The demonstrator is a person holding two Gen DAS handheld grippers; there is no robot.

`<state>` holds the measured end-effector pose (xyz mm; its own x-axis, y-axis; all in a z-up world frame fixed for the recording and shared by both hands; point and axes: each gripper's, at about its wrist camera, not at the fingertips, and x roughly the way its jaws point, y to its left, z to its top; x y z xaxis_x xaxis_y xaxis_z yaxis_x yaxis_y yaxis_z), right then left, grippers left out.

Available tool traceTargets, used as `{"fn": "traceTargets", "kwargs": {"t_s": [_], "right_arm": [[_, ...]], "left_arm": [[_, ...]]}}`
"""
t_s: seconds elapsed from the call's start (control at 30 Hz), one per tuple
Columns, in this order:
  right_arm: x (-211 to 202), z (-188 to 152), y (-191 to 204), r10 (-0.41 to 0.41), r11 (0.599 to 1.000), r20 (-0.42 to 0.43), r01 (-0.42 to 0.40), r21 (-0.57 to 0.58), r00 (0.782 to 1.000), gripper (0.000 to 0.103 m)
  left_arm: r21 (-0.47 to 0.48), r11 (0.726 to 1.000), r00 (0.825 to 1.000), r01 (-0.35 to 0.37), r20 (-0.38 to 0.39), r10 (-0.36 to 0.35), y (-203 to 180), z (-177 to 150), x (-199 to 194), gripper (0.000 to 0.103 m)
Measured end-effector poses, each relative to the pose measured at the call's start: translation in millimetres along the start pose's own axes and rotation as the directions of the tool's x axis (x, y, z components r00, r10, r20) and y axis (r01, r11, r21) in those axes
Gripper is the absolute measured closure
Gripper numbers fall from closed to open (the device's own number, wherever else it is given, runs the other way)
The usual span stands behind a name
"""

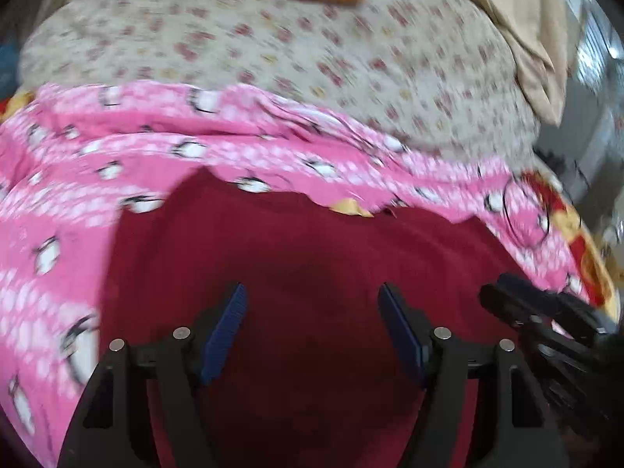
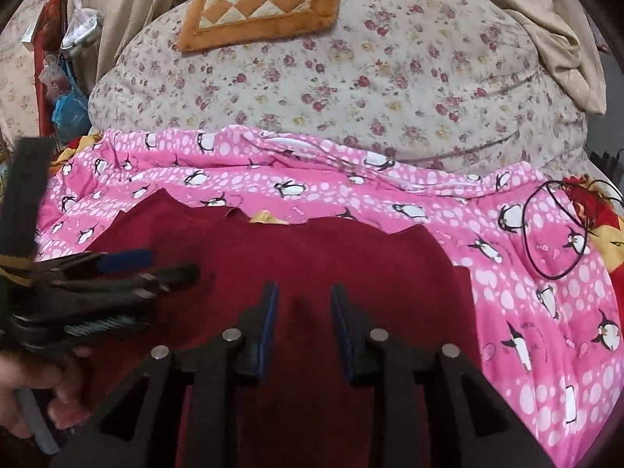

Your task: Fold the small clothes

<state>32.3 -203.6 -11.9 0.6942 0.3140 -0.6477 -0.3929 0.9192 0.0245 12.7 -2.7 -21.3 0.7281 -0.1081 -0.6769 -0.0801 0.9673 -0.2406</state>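
Dark red cloth garment (image 2: 312, 257): one, lying flat.
Pink penguin-print sheet (image 2: 296, 183): one.
Cream floral-print quilt (image 2: 351, 78): one.
Orange-and-cream checkered cushion (image 2: 261, 4): one.
Thin black wire loop (image 2: 546, 234): one.
Black two-finger grippers with blue pads: two, the left gripper (image 1: 312, 296) and the right gripper (image 2: 304, 292).
Beige curtains: two, one (image 2: 128, 11) at left, one (image 2: 561, 39) at right.
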Motion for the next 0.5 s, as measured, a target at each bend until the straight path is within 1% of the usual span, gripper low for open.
{"fn": "traceTargets", "kwargs": {"t_s": [0.03, 0.07, 0.1, 0.13, 0.17, 0.23, 0.27, 0.3, 0.37, 0.4, 0.43, 0.47, 0.5], "right_arm": [[5.9, 1.6, -1.0, -0.009, 1.0, -0.019, 0.01, 0.012, 1.0, 0.069], [14.7, 1.4, -4.2, -0.02, 0.999, -0.058, 0.022, 0.033, 0.998, 0.065], [32.8, -3.7, -9.2, -0.032, 0.997, -0.159, 0.043, 0.061, 0.987, 0.053], [38.6, -7.5, -12.8, -0.02, 0.996, -0.176, 0.034, 0.078, 0.984, 0.049], [34.0, -7.0, -14.0, -0.019, 0.995, -0.143, 0.032, 0.09, 0.989, 0.049], [29.0, -3.4, -10.1, -0.025, 0.996, -0.135, 0.036, 0.078, 0.991, 0.049], [23.1, -1.6, -7.9, -0.022, 0.997, -0.102, 0.029, 0.069, 0.995, 0.049], [12.9, 0.9, -3.2, -0.007, 0.999, -0.041, 0.009, 0.049, 0.999, 0.049], [-2.0, 4.5, 9.7, 0.039, 0.999, 0.043, -0.039, -0.004, 0.998, 0.049], [-4.4, 4.3, 13.5, 0.057, 0.998, 0.054, -0.056, -0.019, 0.997, 0.048], [-3.1, 4.2, 20.7, 0.083, 0.996, 0.047, -0.081, -0.042, 0.995, 0.047], [1.4, 2.8, 25.2, 0.091, 0.994, 0.025, -0.089, -0.057, 0.996, 0.046], [13.0, -1.7, 30.9, 0.077, 0.994, -0.033, -0.08, -0.076, 0.996, 0.045]], "left_arm": [[-0.02, 1.0, 1.0, -0.012, 0.003, 0.012, 6.7, -1.4, -4.3, 0.048], [-0.05, 0.998, 0.999, -0.033, -0.016, 0.032, 17.0, -5.1, -5.4, 0.048], [-0.07, 0.997, 0.998, -0.044, -0.042, 0.041, 24.3, -7.9, -3.0, 0.049], [-0.086, 0.996, 0.998, -0.033, -0.059, 0.028, 32.1, -10.7, -0.9, 0.05], [-0.085, 0.996, 0.999, -0.004, -0.049, 0.0, 37.1, -12.5, -3.1, 0.05], [-0.059, 0.998, 0.999, 0.005, -0.039, -0.007, 38.4, -12.6, -10.1, 0.051], [-0.049, 0.999, 1.0, 0.006, -0.024, -0.007, 39.3, -14.4, -15.7, 0.051], [-0.049, 0.999, 1.0, 0.009, -0.004, -0.009, 41.6, -17.4, -22.7, 0.051], [-0.065, 0.998, 1.0, 0.025, 0.019, -0.024, 45.4, -22.8, -32.4, 0.051], [-0.078, 0.997, 0.999, 0.029, 0.025, -0.027, 47.4, -27.1, -35.2, 0.051], [-0.086, 0.996, 0.999, 0.025, 0.024, -0.023, 47.8, -29.8, -35.0, 0.051], [-0.086, 0.996, 1.0, 0.013, 0.015, -0.012, 47.2, -32.9, -31.4, 0.051], [-0.066, 0.998, 1.0, -0.016, 0.006, 0.017, 43.5, -34.9, -26.7, 0.051]]}}
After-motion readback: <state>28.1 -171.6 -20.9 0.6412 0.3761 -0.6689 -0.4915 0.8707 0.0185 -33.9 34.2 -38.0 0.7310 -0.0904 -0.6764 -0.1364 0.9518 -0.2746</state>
